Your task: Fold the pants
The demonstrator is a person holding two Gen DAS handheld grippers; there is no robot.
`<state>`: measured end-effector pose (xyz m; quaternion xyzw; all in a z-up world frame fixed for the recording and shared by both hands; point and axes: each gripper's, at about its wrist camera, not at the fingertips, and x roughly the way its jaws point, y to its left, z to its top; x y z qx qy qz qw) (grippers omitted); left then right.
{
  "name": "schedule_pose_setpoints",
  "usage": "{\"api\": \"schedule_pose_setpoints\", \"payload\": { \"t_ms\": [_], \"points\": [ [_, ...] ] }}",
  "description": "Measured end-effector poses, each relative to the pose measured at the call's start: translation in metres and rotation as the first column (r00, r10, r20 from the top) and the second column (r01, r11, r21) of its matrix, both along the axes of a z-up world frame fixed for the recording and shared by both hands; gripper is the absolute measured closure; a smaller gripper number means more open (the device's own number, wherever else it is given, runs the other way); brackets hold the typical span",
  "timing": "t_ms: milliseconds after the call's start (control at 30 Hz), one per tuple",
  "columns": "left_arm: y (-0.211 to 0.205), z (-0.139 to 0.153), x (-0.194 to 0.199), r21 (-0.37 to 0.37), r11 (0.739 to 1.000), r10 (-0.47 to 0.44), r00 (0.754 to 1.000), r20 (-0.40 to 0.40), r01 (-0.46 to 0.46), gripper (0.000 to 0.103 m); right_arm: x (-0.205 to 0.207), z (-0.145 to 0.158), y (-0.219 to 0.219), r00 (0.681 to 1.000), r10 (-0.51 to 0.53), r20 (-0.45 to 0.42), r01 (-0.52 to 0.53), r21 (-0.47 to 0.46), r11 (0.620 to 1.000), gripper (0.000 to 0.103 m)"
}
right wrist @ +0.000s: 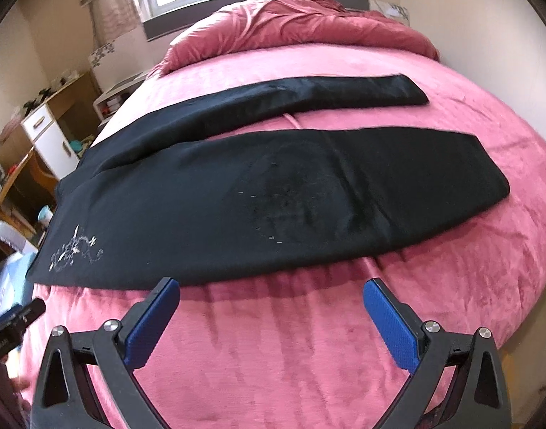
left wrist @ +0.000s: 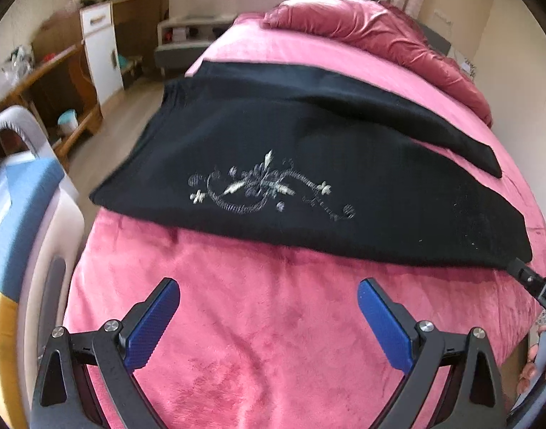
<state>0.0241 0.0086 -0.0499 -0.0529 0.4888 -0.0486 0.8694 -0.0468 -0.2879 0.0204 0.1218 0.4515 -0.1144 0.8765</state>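
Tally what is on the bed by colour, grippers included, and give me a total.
Black: 1, the pants, spread flat with both legs apart
Pink: 2, the blanket covering the bed and the bunched duvet at the far end
Blue-padded: 2, the left gripper and the right gripper, both open over the blanket
Total: 5

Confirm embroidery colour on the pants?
Silvery white floral embroidery on the black pants; clearest in the left wrist view.

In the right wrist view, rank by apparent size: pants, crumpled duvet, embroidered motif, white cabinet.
1. pants
2. crumpled duvet, though it lies farther off
3. and 4. white cabinet and embroidered motif: too alike to rank
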Motion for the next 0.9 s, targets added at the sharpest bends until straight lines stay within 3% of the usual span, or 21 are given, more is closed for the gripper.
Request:
{"api": "schedule_pose_setpoints", "payload": {
  "t_ms": [100, 167, 267, 433, 500, 533, 567, 700, 800, 900],
  "points": [
    [0.009, -0.008, 0.008, -0.012, 1.000, 0.018, 0.999, -0.032, -0.018, 0.009, -0.003, -0.002, -0.024, 0.999, -0.046, -0.007, 0.046, 0.036, 0.998, 0.000],
    [0.017, -0.012, 0.013, -0.020, 0.999, 0.027, 0.999, -0.043, -0.028, 0.021, -0.008, -0.002, -0.048, 0.996, -0.093, -0.008, 0.093, 0.084, 0.992, 0.000],
    [0.030, -0.016, 0.020, -0.059, 0.997, 0.041, 0.997, -0.062, -0.045, 0.030, -0.019, -0.003, -0.092, 0.980, -0.197, 0.007, 0.192, 0.180, 0.965, 0.003],
    [0.051, -0.020, 0.031, -0.131, 0.988, 0.074, 0.994, -0.082, -0.085, 0.034, -0.035, -0.021, -0.172, 0.921, -0.389, 0.003, 0.360, 0.377, 0.853, 0.023],
    [0.057, -0.021, 0.035, -0.179, 0.980, 0.068, 0.994, -0.087, -0.083, 0.044, -0.035, -0.028, -0.191, 0.902, -0.431, 0.000, 0.394, 0.406, 0.825, 0.032],
    [0.062, -0.022, 0.038, -0.209, 0.974, 0.068, 0.994, -0.091, -0.086, 0.056, -0.034, -0.033, -0.203, 0.887, -0.462, -0.006, 0.420, 0.423, 0.803, 0.033],
    [0.066, -0.022, 0.040, -0.228, 0.970, 0.067, 0.993, -0.096, -0.087, 0.059, -0.034, -0.039, -0.216, 0.869, -0.495, -0.013, 0.448, 0.446, 0.774, 0.036],
    [0.081, -0.024, 0.048, -0.289, 0.948, 0.102, 0.988, -0.114, -0.131, 0.059, -0.026, -0.060, -0.251, 0.818, -0.574, -0.041, 0.507, 0.524, 0.684, 0.046],
    [0.096, -0.029, 0.054, -0.315, 0.930, 0.151, 0.978, -0.141, -0.189, 0.059, -0.013, -0.069, -0.262, 0.807, -0.588, -0.057, 0.526, 0.522, 0.671, 0.058],
    [0.109, -0.033, 0.062, -0.346, 0.906, 0.198, 0.966, -0.167, -0.245, 0.060, -0.002, -0.074, -0.272, 0.809, -0.584, -0.062, 0.526, 0.518, 0.674, 0.063]
  ]
}}
